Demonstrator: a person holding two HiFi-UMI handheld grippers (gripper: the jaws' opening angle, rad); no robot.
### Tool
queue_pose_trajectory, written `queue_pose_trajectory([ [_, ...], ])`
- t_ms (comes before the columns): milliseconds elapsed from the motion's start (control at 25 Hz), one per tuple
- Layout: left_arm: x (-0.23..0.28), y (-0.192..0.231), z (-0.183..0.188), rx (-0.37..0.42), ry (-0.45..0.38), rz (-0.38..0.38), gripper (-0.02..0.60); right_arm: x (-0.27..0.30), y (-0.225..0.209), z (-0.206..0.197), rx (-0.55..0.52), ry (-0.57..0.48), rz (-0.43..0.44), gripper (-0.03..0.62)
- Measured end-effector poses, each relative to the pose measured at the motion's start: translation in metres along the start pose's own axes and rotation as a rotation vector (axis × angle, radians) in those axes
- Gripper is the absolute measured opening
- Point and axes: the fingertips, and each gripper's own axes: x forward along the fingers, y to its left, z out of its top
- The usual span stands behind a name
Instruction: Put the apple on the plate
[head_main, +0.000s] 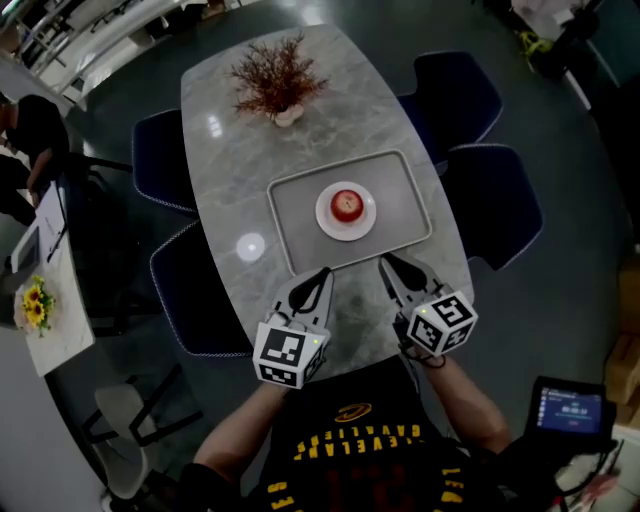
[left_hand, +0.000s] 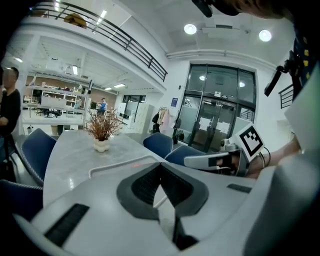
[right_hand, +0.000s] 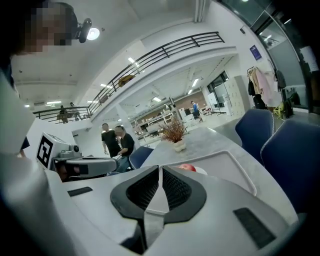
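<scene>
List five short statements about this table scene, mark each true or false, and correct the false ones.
1. The apple sits on the white plate. True.
2. The plate stands directly on the table, off the tray. False: it stands inside the grey tray.
3. The left claw holds the apple. False: its jaws are together on nothing, near the table's front edge.
4. The right claw is shut and empty. True.
5. The dried plant stands on the tray. False: it stands on the table beyond the tray.
</scene>
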Motion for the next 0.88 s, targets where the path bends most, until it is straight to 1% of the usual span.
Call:
queue_pose_trajectory([
  [120,-0.015,-0.011,0.007,-0.007,-0.042,-0.017,0.003,-0.012,0.018,0.007,-0.013,-0.042,-0.010,0.032],
  [320,-0.035,-0.032,0.015,-0.073,-0.076,-0.062,0.003,-0.030,0.049,0.019,-0.043,-0.086,-0.030,0.031],
  [440,-0.044,-0.041,0.022,-0.088,-0.120,-0.087,0.003,-0.037,0.061,0.026,-0.065,-0.115,-0.050,0.032],
  [560,-0.056,-0.049,0.036,-0.078,-0.179,-0.109,0.003,-0.046,0.072,0.035,-0.094,-0.169,-0.077,0.032],
  [680,-0.073,-0.054,0.048,-0.044,-0.230,-0.117,0.003,-0.056,0.092,0.042,-0.163,-0.216,-0.090,0.031],
  [800,-0.093,-0.059,0.052,-0.011,-0.279,-0.129,0.003,-0.068,0.114,0.043,-0.211,-0.249,-0.093,0.031],
  [880,-0.101,-0.060,0.054,-0.010,-0.290,-0.136,0.003,-0.073,0.122,0.044,-0.220,-0.271,-0.097,0.031],
])
